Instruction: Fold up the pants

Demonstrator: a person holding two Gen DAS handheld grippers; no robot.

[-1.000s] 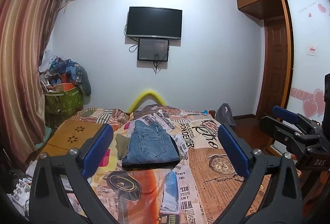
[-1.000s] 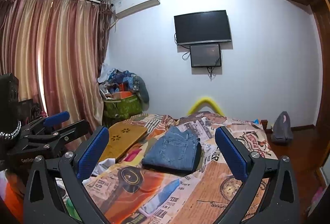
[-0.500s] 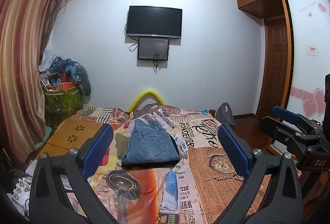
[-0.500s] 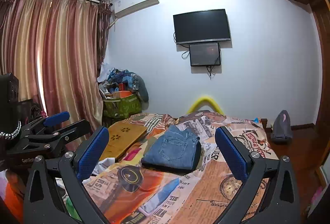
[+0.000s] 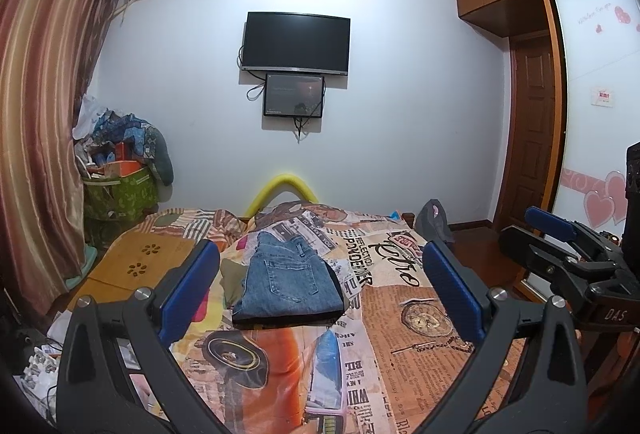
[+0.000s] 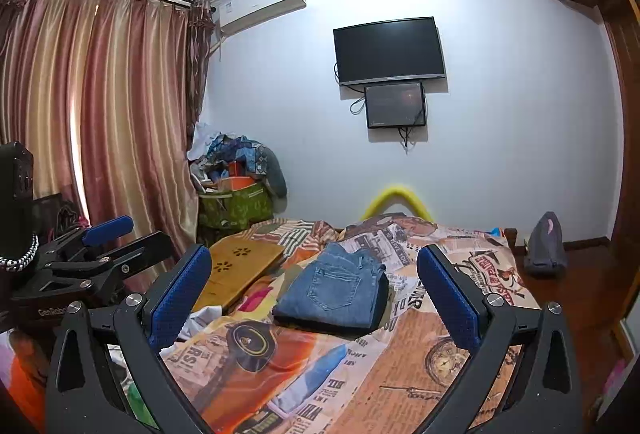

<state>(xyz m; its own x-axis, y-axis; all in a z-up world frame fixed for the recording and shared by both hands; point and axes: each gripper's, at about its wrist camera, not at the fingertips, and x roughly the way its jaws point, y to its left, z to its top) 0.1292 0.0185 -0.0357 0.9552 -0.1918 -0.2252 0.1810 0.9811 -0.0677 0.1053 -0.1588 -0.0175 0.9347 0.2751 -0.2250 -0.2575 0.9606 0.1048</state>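
While both claws gape empty, jeans (image 5: 289,284) folded compact, back pocket up, seemingly atop something dark

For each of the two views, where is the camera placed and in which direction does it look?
Left wrist view: sits on the left tool, looks along its open fingers over the bed toward the folded jeans and TV wall; the right tool shows at right.
Right wrist view: sits on the right tool, same direction; the left tool shows at left.
Shared: jeans, bed, TV, curtain.
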